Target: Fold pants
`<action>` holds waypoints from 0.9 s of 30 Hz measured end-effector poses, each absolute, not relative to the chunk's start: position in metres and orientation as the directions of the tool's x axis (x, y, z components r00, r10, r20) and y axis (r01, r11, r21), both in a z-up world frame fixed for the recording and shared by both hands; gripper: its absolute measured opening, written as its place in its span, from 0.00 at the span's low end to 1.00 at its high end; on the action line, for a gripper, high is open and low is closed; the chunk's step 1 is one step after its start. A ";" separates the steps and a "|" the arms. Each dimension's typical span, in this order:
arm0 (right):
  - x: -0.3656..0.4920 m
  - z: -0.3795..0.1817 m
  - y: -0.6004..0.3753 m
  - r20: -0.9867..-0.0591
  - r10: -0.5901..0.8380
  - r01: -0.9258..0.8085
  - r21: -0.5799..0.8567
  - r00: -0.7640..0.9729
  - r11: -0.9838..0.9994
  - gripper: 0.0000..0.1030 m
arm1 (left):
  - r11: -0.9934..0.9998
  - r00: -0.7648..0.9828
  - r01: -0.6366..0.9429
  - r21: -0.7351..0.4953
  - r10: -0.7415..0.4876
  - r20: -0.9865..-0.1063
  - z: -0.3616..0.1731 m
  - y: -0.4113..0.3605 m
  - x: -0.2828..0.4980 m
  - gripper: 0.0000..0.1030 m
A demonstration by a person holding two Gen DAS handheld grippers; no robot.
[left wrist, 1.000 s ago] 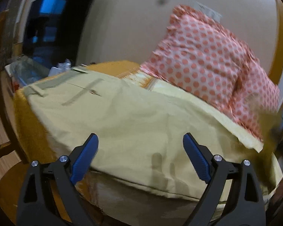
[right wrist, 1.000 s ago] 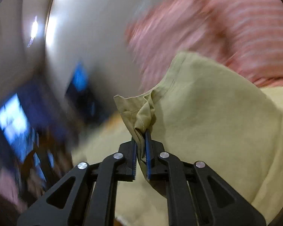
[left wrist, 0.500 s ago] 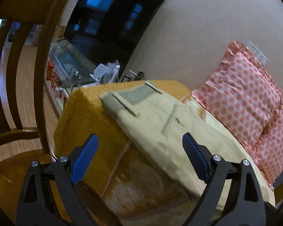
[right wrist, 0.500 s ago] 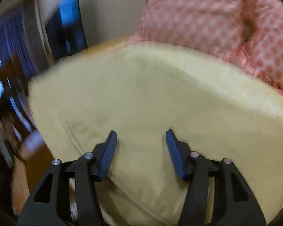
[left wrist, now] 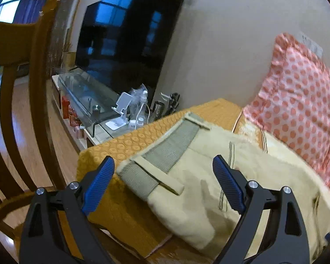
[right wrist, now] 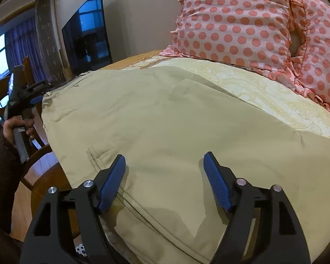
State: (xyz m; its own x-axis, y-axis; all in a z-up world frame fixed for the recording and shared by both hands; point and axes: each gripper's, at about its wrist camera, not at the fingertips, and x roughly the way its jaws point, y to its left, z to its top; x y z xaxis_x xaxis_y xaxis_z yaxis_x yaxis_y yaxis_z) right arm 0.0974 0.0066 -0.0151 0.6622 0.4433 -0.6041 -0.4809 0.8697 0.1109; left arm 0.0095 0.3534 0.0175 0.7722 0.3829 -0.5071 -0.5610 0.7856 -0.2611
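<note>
Beige pants point(right wrist: 165, 118) lie folded flat on the bed. Their grey-lined waistband point(left wrist: 165, 151) is at the bed's left end in the left wrist view. My left gripper point(left wrist: 164, 182) is open and empty, just above the waistband corner. My right gripper point(right wrist: 165, 176) is open and empty, low over the near part of the pants, beside a stitched pocket seam point(right wrist: 96, 154). The left gripper in a hand also shows at the far left of the right wrist view point(right wrist: 22, 96).
Two pink polka-dot pillows point(right wrist: 235, 22) lean at the back of the bed. An orange bedspread point(left wrist: 125, 145) covers the left end. A wooden chair point(left wrist: 17, 110) stands to the left. A TV point(left wrist: 129, 41) and a glass stand with clutter point(left wrist: 112, 110) are behind.
My right gripper has let go of the pants hem and opened; the pants now lie folded flat. My left gripper has swung left toward the waistband end.
</note>
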 end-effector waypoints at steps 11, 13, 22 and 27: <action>0.095 -0.016 0.007 -0.593 0.461 -0.495 0.117 0.660 0.861 0.81 | 0.778 0.865 -0.443 -0.446 0.240 -0.440 0.011 0.338 -0.009 0.87; 0.094 -0.016 0.008 -0.593 0.460 -0.497 0.113 0.661 0.861 0.81 | 0.768 0.889 -0.393 -0.506 0.178 -0.421 0.010 0.330 -0.014 0.87; 0.092 -0.017 0.007 -0.588 0.466 -0.499 0.120 0.661 0.858 0.81 | 0.628 0.900 -0.392 -0.672 0.111 -0.422 0.008 0.328 -0.011 0.70; 0.092 -0.017 0.006 -0.579 0.477 -0.497 0.138 0.662 0.857 0.81 | 0.546 0.874 -0.441 -0.712 0.080 -0.480 0.000 0.344 0.003 0.14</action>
State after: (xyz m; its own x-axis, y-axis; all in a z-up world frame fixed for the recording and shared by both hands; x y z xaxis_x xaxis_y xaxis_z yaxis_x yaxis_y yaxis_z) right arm 0.0916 0.0055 -0.0170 0.6616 0.4770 -0.5786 -0.4971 0.8566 0.1379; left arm 0.0025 0.3442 -0.0004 0.8735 0.0804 -0.4801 -0.4415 0.5463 -0.7118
